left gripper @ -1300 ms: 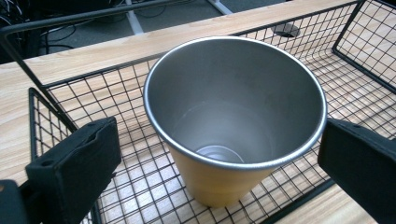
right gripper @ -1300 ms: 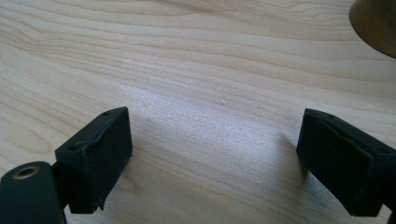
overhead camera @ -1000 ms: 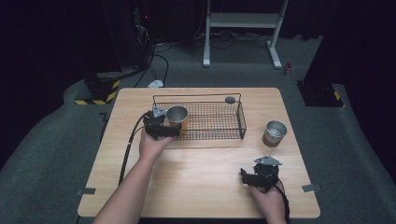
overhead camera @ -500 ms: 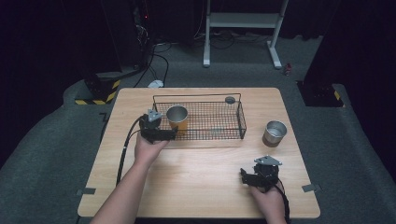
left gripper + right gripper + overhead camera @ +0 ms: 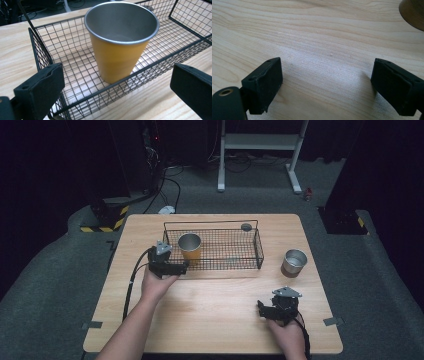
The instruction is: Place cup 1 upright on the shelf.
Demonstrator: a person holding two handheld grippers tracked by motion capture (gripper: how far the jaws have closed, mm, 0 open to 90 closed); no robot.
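Observation:
A yellow cup with a steel inside [image 5: 190,245] [image 5: 120,50] stands upright in the left end of a black wire basket [image 5: 250,262] [image 5: 40,52]. My left gripper [image 5: 180,266] [image 5: 117,85] is open just outside the basket's near wall, jaws spread wide to either side of the cup and touching nothing. A second metal cup [image 5: 294,262] [image 5: 412,12] stands on the table to the right of the basket. Near the table's front, my right gripper [image 5: 270,310] [image 5: 327,82] is open low over bare wood.
The wooden table [image 5: 220,320] has free room between basket and front edge. A small dark round object [image 5: 246,226] lies behind the basket. A cable [image 5: 131,285] trails from the left gripper. Dark floor, a stand and cables lie beyond the table.
My left gripper has drawn back from the yellow cup toward the person, out over the basket's near wall. The cup stays standing in the basket. The right gripper has not moved.

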